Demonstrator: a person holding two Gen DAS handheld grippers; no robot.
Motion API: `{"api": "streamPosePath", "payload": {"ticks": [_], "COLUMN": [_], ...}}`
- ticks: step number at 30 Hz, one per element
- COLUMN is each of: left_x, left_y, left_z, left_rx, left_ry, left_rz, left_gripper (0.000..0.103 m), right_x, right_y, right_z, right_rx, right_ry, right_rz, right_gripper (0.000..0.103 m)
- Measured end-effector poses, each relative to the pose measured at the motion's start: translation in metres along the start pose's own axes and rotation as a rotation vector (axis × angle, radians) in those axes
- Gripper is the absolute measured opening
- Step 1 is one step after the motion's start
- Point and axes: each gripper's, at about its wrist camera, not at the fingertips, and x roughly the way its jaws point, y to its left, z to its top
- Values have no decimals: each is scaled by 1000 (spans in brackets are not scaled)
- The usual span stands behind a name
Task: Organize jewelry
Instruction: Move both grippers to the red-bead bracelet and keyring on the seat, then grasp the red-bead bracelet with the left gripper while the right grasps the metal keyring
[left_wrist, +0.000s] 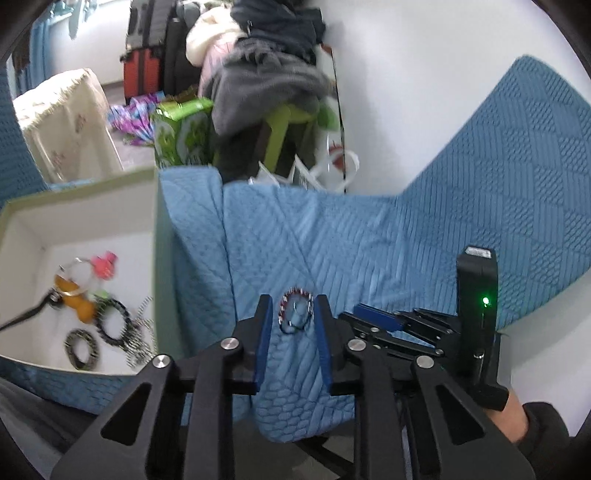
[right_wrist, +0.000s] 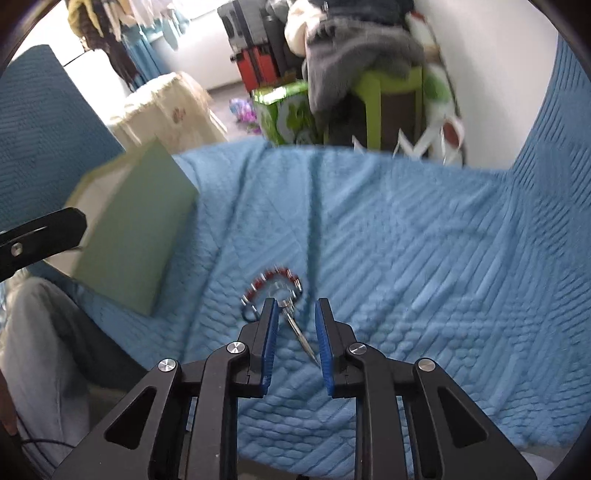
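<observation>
Beaded bracelet (left_wrist: 295, 312) lies framed between left gripper's (left_wrist: 294, 306) unclenched jaws; only the right gripper (right_wrist: 294, 308) view shows a metal pin (right_wrist: 301, 338) between its unclenched jaws; only the left shows trinkets (left_wrist: 92, 314) inside the box (left_wrist: 159, 236) beside the bracelet

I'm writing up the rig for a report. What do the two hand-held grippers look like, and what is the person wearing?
Both the left hand-held gripper and right hand-held gripper are matte black linkages with silver pivot bolts and blue finger pads. The right one's upright body carries a green light. A dark sleeve covers the wrist.

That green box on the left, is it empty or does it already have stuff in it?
Not empty. The green box is open on top, and hair ties, an orange trinket and a pink piece lie inside.
</observation>
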Motion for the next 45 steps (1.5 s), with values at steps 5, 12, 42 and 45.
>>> {"api": "streamPosePath", "payload": {"ticks": [5, 12, 42, 45], "left_x": [22, 43, 133, 137], "left_y": [1, -5, -18, -26], "left_z": [-14, -19, -10, -11], "left_rx": [-25, -3, 143, 201], "left_ry": [59, 90, 162, 151], "left_rz": [4, 27, 181, 202], "left_gripper": [22, 22, 19, 14], "right_x": [23, 35, 1, 2], "right_y": [6, 13, -29, -32], "right_z": [-6, -10, -10, -8], "right_rx": [-70, -130, 67, 79], "right_ry": [54, 98, -5, -7], "right_rz": [-6, -20, 0, 6], "right_gripper": [18, 13, 4, 4]}}
